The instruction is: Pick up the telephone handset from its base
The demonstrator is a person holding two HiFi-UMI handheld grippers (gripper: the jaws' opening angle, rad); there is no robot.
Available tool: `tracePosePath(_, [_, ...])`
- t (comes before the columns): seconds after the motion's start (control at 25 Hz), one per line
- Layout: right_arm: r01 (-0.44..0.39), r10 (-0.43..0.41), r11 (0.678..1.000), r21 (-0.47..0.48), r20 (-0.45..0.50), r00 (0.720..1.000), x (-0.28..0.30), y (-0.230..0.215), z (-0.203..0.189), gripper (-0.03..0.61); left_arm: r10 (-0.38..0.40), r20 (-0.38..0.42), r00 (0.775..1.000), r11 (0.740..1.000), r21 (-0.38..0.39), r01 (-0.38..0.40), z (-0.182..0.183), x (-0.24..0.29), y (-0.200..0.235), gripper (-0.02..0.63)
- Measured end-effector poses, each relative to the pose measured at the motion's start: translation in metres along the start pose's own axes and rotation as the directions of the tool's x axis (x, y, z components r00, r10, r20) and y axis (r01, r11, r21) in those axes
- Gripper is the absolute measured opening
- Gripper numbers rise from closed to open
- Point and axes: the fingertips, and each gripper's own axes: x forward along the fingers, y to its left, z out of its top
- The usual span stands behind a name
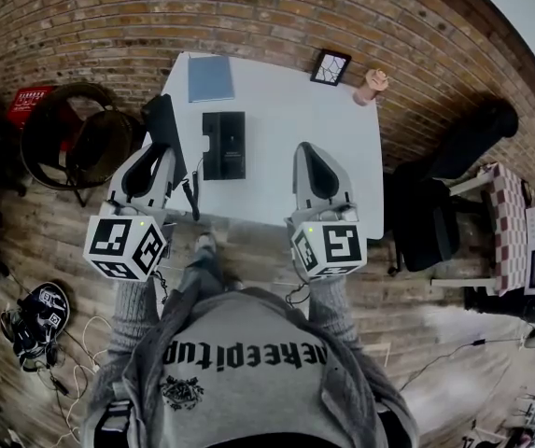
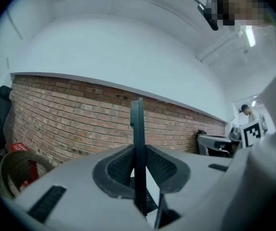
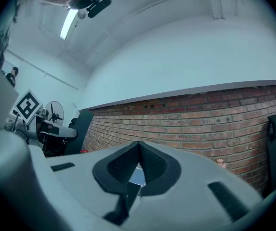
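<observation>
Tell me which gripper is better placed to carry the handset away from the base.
Left: the left gripper is shut on the handset, beside the base. The right gripper is shut and empty.

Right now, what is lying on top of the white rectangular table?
On the white table: a black telephone base, a blue notebook, a black-framed picture, a pinkish figure. The left gripper, holding the black handset, and right gripper cover its near edge; anything beneath is hidden.
</observation>
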Motion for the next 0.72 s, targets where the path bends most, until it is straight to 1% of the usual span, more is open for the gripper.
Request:
tracePosePath(0.28, [0.007,-0.007,1.000,-0.001,0.005,1.000,-0.018,0.002,0.006,0.003,0.040,0.037,0.999,0.998,0.045,-0.041,0.008,-0.016,-0.007,0.067])
tracePosePath(0.72, [0.019,-0.019,1.000,-0.023,-0.004,1.000,-0.034,0.003,0.009,0.003,0.105,0.108,0.989,0.993,0.045,-0.110,0.018,-0.036,-0.004,0.067])
